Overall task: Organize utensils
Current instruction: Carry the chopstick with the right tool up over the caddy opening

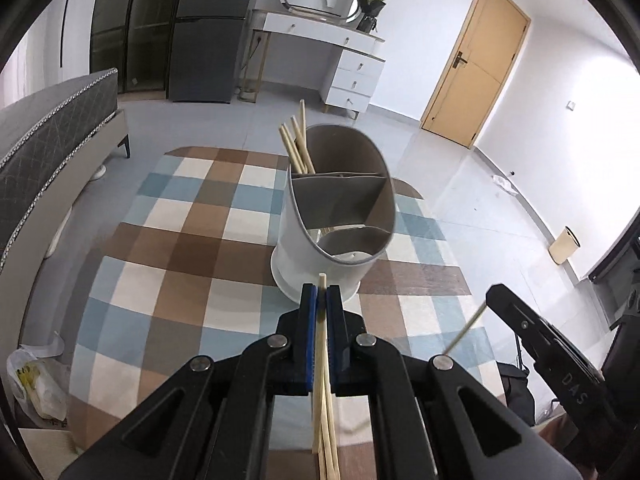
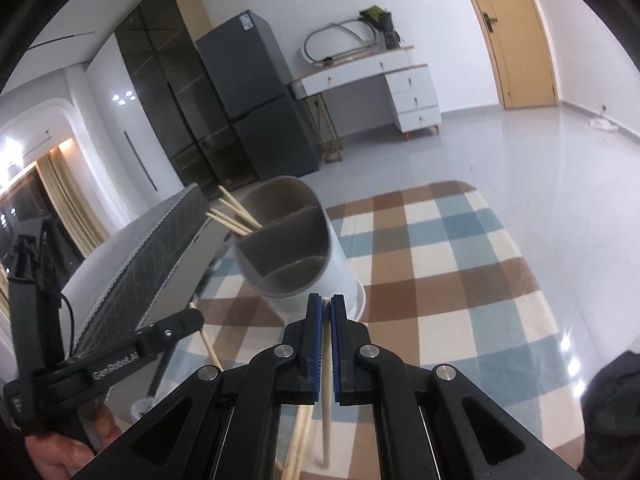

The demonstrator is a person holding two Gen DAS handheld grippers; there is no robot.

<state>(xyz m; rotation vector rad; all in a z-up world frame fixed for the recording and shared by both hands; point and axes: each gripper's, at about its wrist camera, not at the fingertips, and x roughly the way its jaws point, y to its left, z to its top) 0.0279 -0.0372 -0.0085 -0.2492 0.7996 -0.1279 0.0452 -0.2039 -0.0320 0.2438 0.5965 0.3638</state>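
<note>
A white utensil holder [image 1: 320, 256] with grey inner compartments stands on a glass table; it also shows in the right wrist view [image 2: 336, 272]. Several wooden chopsticks [image 1: 298, 146] lean in its far compartment, seen too in the right wrist view [image 2: 236, 216]. My left gripper [image 1: 321, 294] is shut on wooden chopsticks [image 1: 322, 360], close in front of the holder. My right gripper [image 2: 326, 304] is shut on a wooden chopstick [image 2: 327, 380], also just before the holder. The right gripper [image 1: 490, 294] shows at the right of the left wrist view, the left gripper [image 2: 192, 318] at the left of the right wrist view.
A checkered rug [image 1: 188, 220] lies under the glass table. A grey bed [image 1: 48, 128] is to the left. More chopsticks [image 2: 300, 440] lie below my right gripper. A fridge [image 2: 256, 100], a white dresser [image 1: 344, 64] and a wooden door [image 1: 476, 60] stand at the back.
</note>
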